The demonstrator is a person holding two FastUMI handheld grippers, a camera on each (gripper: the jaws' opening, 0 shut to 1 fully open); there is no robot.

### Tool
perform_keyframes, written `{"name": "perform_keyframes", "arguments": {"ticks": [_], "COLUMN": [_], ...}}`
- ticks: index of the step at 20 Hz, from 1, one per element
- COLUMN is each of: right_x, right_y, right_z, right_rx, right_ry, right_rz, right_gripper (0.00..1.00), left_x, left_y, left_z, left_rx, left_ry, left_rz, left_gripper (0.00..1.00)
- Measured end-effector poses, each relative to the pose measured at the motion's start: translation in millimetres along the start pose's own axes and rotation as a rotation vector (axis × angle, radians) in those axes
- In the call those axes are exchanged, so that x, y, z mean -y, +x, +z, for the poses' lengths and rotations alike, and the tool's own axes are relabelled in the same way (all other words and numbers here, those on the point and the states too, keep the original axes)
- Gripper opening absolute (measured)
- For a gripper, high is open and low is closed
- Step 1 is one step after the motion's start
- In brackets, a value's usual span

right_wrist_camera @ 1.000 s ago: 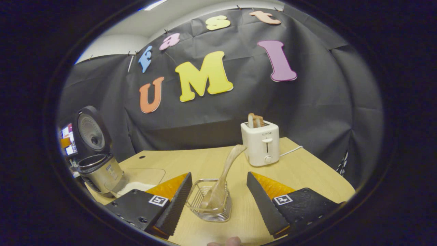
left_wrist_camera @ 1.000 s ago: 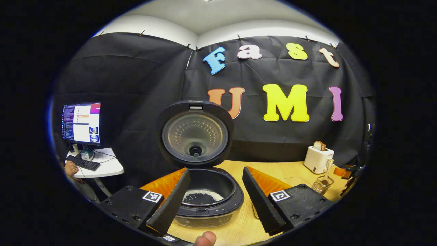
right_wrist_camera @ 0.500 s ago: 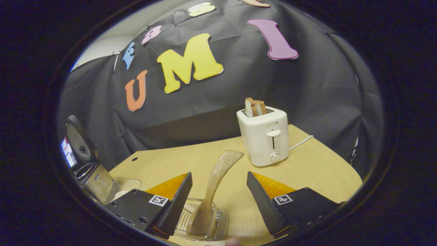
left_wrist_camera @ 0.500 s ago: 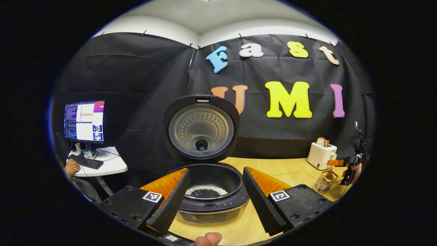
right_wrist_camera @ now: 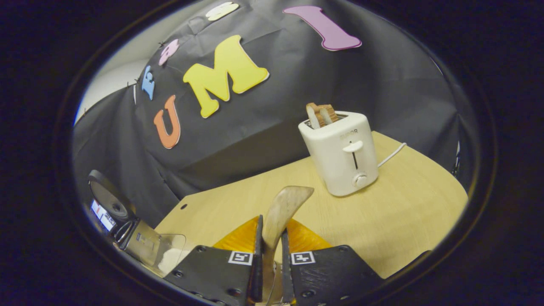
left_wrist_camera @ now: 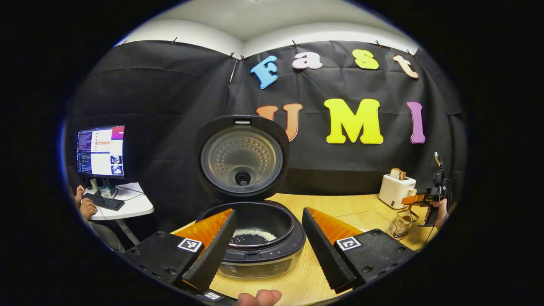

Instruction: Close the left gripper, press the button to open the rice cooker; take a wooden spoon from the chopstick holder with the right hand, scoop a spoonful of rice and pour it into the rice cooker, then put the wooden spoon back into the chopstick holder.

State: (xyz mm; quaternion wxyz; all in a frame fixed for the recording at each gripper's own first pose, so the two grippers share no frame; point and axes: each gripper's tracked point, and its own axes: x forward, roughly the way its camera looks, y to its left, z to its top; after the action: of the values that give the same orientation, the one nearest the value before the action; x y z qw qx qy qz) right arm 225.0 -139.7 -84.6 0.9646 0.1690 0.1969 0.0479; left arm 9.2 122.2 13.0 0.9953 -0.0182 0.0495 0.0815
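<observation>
The rice cooker (left_wrist_camera: pixel 255 250) stands in front of me with its lid (left_wrist_camera: pixel 242 157) swung up, and some white rice (left_wrist_camera: pixel 254 235) lies in its pot. My left gripper (left_wrist_camera: pixel 268 216) hovers open just before the pot, holding nothing. In the right gripper view, my right gripper (right_wrist_camera: pixel 270 231) is shut on the handle of the wooden spoon (right_wrist_camera: pixel 287 204), which sticks up between the fingers. The left gripper view shows that gripper (left_wrist_camera: pixel 427 199) far right, above the wire chopstick holder (left_wrist_camera: pixel 399 227).
A white toaster (right_wrist_camera: pixel 342 153) with bread in it stands at the back right of the wooden table (right_wrist_camera: pixel 403 204). A clear container of rice (right_wrist_camera: pixel 163 255) sits beside the cooker (right_wrist_camera: pixel 112 208). Off the table's left, a person's hand rests at a keyboard (left_wrist_camera: pixel 104 202) under a monitor (left_wrist_camera: pixel 101 151).
My right gripper came down over the holder and its fingers went from wide open to shut on the spoon handle. The left gripper barely shifted and stays open.
</observation>
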Motion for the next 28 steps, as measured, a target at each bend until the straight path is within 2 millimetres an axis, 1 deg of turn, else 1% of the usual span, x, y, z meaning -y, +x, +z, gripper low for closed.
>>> {"name": "perform_keyframes", "arguments": {"ticks": [1,2,3,5,8,10,13,17,18,20,23,25,26,27,28], "right_x": [-6,-7,-9,-10,-16,-23,-37,-55,-62,-83,-128,-164,-182,-198,-210], "right_y": [-3,-5,-7,-12,-24,-32,-46,-65,-71,-78,-81,-79,-74,-69,-63], "right_z": [-1,1,3,4,14,21,33,60,64,73,74,67,61,54,44], "right_rx": [0.001,0.006,0.016,0.041,0.086,0.113,0.158,0.237,0.256,0.283,0.298,0.297,0.291,0.281,0.263], "right_ry": [0.014,0.013,0.014,-0.013,-0.045,-0.058,-0.13,-0.226,-0.244,-0.269,-0.307,-0.33,-0.345,-0.36,-0.372], "right_rz": [0.013,0.024,0.028,0.023,0.008,0.002,-0.021,-0.083,-0.095,-0.09,-0.041,0.01,0.034,0.056,0.074], "right_gripper": [0.1,0.1,0.01,0.0,0.01,0.01,0.01,0.01,0.0,0.0,0.0,0.0,0.0,0.0,0.0], "left_x": [2,3,4,0,5,-4,-8,-12,-13,-17,-17,-22,-25,-27,-27], "left_y": [1,2,2,3,5,4,5,8,9,11,13,14,13,13,12], "left_z": [-2,-3,-4,-7,-3,-4,-5,-1,0,-4,-6,-6,-5,-6,-6], "left_rx": [-0.003,-0.004,-0.004,-0.001,0.029,0.033,0.043,0.076,0.086,0.085,0.091,0.098,0.097,0.097,0.097], "left_ry": [-0.002,-0.003,-0.003,-0.004,-0.039,-0.031,-0.02,-0.026,-0.026,-0.011,0.008,0.022,0.02,0.009,-0.011], "left_rz": [-0.004,-0.008,-0.009,0.001,-0.024,-0.01,-0.006,-0.002,-0.003,-0.002,-0.008,-0.004,0.002,0.004,-0.003], "left_gripper": [0.98,0.98,0.98,0.98,0.99,0.98,0.98,0.98,0.98,0.98,0.98,0.98,0.98,0.98,0.98]}}
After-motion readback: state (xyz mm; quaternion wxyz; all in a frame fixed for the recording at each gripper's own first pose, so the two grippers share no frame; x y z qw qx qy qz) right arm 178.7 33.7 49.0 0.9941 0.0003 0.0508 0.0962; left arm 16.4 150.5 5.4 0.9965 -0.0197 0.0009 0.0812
